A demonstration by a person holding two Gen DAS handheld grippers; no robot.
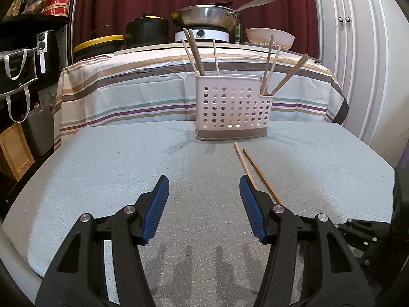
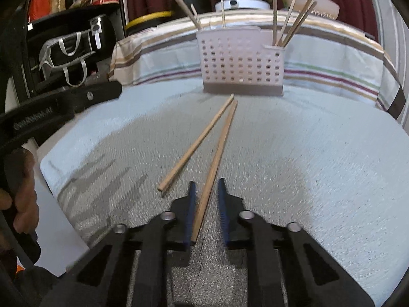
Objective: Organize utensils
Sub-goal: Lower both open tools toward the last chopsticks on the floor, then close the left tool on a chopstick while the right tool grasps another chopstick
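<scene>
A white perforated utensil holder (image 1: 231, 108) stands at the far edge of the light blue mat, with several wooden chopsticks upright in its two compartments; it also shows in the right wrist view (image 2: 241, 62). Two loose wooden chopsticks (image 1: 255, 171) lie on the mat in front of it. My left gripper (image 1: 204, 186) is open and empty, hovering left of them. My right gripper (image 2: 206, 192) has its jaws narrowly apart around the near end of the right-hand chopstick (image 2: 216, 163), not clamped. The other chopstick (image 2: 196, 144) lies just left of it.
Behind the mat (image 1: 102, 166) is a striped-cloth table (image 1: 127, 89) with a pan (image 1: 204, 16), black pots and a white bowl (image 1: 269, 38). Shelves with bags stand at left (image 1: 23, 58). The hand-held left gripper body (image 2: 51, 112) shows at left in the right wrist view.
</scene>
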